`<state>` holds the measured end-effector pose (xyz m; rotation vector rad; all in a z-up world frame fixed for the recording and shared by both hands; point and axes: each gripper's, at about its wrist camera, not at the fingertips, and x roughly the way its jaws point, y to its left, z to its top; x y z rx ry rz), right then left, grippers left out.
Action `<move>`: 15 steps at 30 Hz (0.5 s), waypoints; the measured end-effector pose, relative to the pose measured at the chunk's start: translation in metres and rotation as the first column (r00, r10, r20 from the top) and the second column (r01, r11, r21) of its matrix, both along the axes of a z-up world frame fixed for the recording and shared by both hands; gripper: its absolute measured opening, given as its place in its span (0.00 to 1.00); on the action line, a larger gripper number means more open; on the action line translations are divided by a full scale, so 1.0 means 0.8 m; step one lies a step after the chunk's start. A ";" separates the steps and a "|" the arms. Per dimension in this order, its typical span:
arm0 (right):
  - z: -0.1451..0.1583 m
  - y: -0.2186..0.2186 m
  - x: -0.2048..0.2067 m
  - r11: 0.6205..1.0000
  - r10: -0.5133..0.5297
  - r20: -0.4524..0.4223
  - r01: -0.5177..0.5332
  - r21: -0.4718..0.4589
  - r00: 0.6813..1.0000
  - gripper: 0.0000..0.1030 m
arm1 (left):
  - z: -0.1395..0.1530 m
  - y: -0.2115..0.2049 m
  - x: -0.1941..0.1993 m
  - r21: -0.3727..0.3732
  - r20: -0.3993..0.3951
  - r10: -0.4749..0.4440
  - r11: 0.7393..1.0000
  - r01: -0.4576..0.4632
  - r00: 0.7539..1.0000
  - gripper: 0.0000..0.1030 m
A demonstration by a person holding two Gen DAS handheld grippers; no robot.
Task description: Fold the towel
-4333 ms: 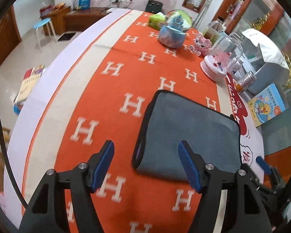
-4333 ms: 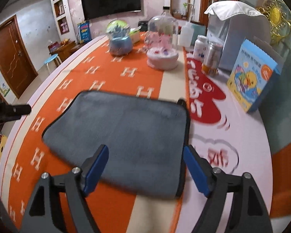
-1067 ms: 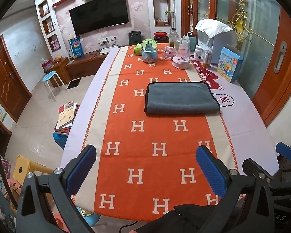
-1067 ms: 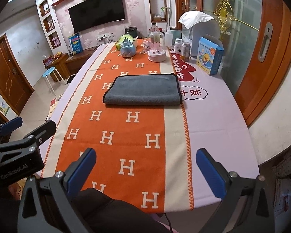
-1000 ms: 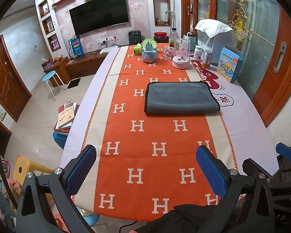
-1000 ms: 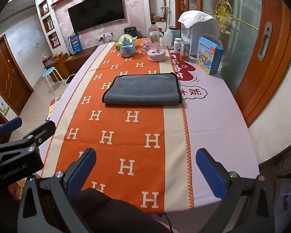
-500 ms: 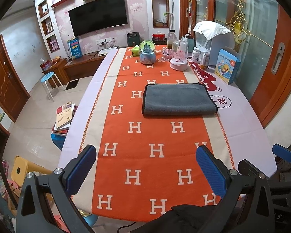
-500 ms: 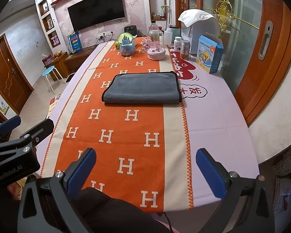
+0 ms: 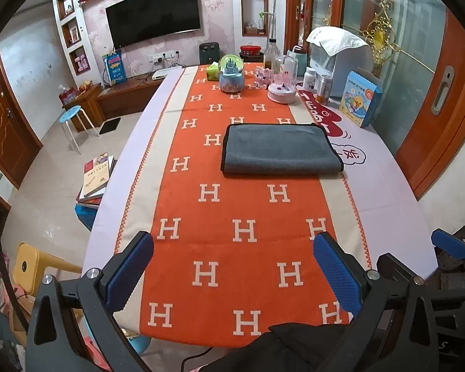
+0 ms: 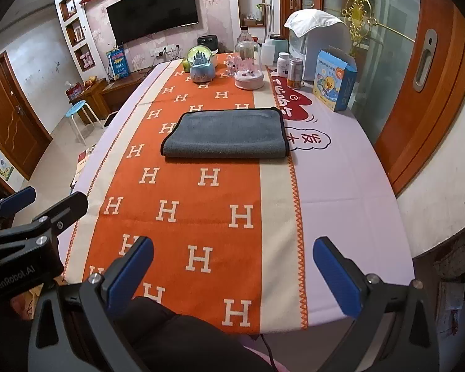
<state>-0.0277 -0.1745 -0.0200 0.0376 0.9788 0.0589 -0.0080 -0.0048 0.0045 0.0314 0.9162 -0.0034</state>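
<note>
Grey microfibre towel with black edging lies folded flat mid-table on the orange H-patterned runner. Left gripper and right gripper both hang wide apart, empty, well short of it. Fold looks finished; next, at most another fold.

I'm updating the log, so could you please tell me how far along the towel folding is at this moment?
Done, by the look of it: the grey towel lies as a neat folded rectangle on the orange table runner, its rounded fold edge toward the camera. In hand: nothing; the left gripper and the right gripper are both open and empty, far back at the near table edge. Left: nothing obvious, unless another fold is wanted.
</note>
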 end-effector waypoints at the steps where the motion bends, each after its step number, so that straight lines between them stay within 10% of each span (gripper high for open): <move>1: 0.000 0.000 0.000 1.000 0.000 -0.003 0.000 0.000 1.000 1.00 | -0.001 0.000 0.000 0.000 -0.003 0.001 1.000 -0.001 1.000 0.99; 15: 0.000 -0.001 0.001 1.000 0.000 -0.007 0.000 0.000 1.000 1.00 | -0.004 0.001 -0.002 0.001 -0.010 0.003 1.000 -0.003 1.000 0.99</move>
